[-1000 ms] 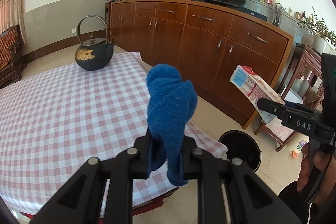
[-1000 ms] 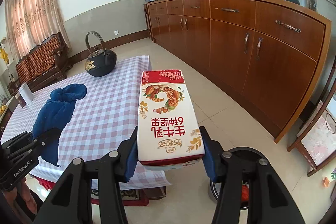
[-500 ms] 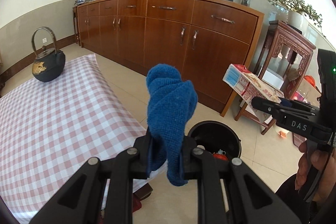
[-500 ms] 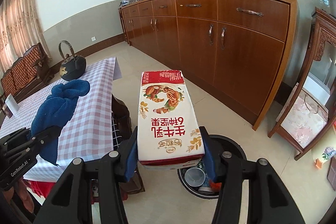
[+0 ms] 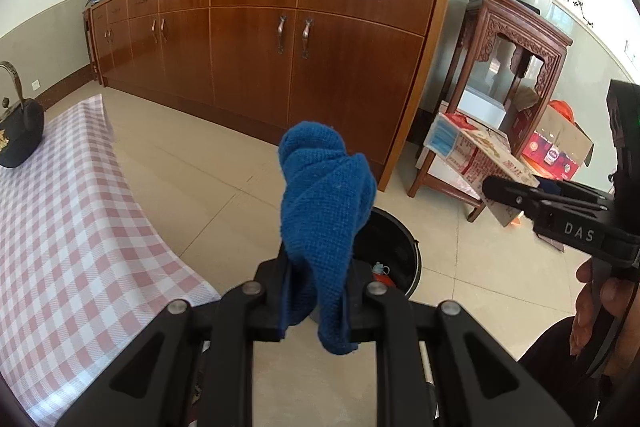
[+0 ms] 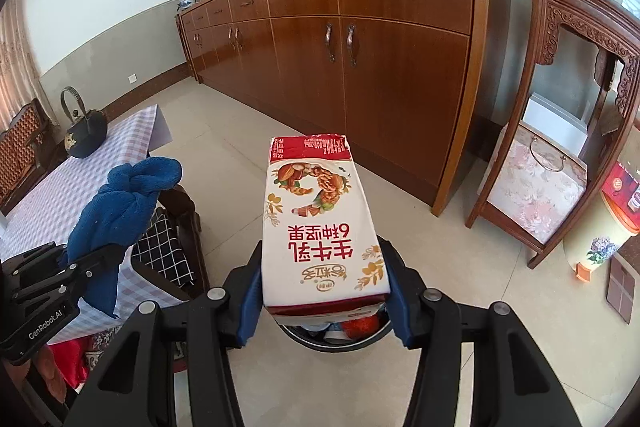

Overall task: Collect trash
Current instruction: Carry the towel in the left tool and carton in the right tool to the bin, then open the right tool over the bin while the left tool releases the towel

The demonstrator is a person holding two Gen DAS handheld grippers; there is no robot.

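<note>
Jaws clamped: blue cloth (image 5: 326, 203), milk carton (image 6: 322, 227).

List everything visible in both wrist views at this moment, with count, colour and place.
Terry cloth: one, blue, clamped in the left gripper.
Milk carton: one, white and red, clamped in the right gripper.
Round bin: one, black, on the floor below both grippers, trash inside.
Iron kettle: one, black, on the table.
Checked tablecloth: one, pink and white, covering the table.
Wooden sideboard: one, brown, along the wall.
Carved side stand: one, dark wood, beside the sideboard.
Left gripper: black.
Right gripper: black, blue pads.
</note>
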